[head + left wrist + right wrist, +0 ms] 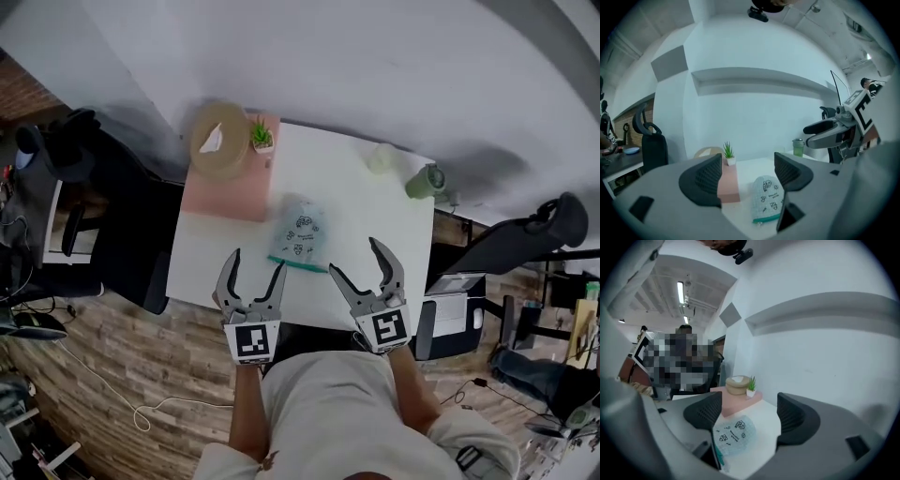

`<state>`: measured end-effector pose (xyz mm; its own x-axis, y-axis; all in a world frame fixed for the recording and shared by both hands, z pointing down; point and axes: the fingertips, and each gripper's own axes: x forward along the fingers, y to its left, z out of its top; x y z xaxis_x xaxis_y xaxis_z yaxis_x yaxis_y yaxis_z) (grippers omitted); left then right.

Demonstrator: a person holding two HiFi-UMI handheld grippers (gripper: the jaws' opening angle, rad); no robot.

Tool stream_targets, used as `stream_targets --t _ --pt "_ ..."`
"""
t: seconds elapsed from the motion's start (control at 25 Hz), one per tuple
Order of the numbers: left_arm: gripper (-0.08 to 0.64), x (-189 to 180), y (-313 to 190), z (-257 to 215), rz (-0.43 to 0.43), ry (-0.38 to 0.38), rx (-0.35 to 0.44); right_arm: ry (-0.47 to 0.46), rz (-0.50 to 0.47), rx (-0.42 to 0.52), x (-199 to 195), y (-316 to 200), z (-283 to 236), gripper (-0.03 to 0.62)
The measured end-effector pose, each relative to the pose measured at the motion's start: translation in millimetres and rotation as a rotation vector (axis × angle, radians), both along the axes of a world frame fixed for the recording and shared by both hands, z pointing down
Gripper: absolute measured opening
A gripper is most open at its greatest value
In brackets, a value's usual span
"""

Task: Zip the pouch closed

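Both tools stand clear of the work: the left tool [257,261] and the right tool [354,257] hover side by side above the near edge of the white worktop [375,216], each with its jaws spread wide and nothing between them. The gripper views confirm it, with only open air and the worktop showing between each pair of dark pads.

Beyond the tips and below them, the pouch [300,236] lies flat on the worktop, roughly midway between the two tools and touching neither. Its green zip edge [298,265] faces the person. From the left gripper view the pouch [767,197] sits low, just inside the right-hand jaw; from the right gripper view it [733,433] sits just inside the left-hand jaw.

The green edge reads as one straight, unbroken line, which suggests the zip is drawn shut and the task is at or near its end. The slider itself is too small to make out.

Farther back, a pink mat [234,187] carries a round tan box [218,141] and a small potted plant [261,136].
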<state>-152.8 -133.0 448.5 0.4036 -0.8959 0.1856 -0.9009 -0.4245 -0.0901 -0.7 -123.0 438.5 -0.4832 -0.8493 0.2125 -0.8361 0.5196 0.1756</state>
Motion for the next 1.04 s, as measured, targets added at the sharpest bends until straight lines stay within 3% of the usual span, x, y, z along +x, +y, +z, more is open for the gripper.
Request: stream_targets --t 0.12,0.32,0.52,0.68,1.04 --pt "0.364 6 7 -23 -0.054 0.061 0.055 0.012 0.0 0.052 7 3 -16 0.358" --pt "0.373 17 24 -29 -0.061 -0.026 0.06 -0.033 -0.003 0.078 22 12 -29 0.357" --pt "0.373 28 40 -42 -0.113 0.01 0.087 -0.043 -0.025 0.109 33 23 -37 0.356" --pt "0.371 32 54 -50 -0.115 -0.045 0.105 -0.046 -0.045 0.123 36 36 -44 0.354" --pt "0.368 52 79 -63 -0.128 -0.058 0.131 -0.055 -0.06 0.137 51 60 -51 0.351"
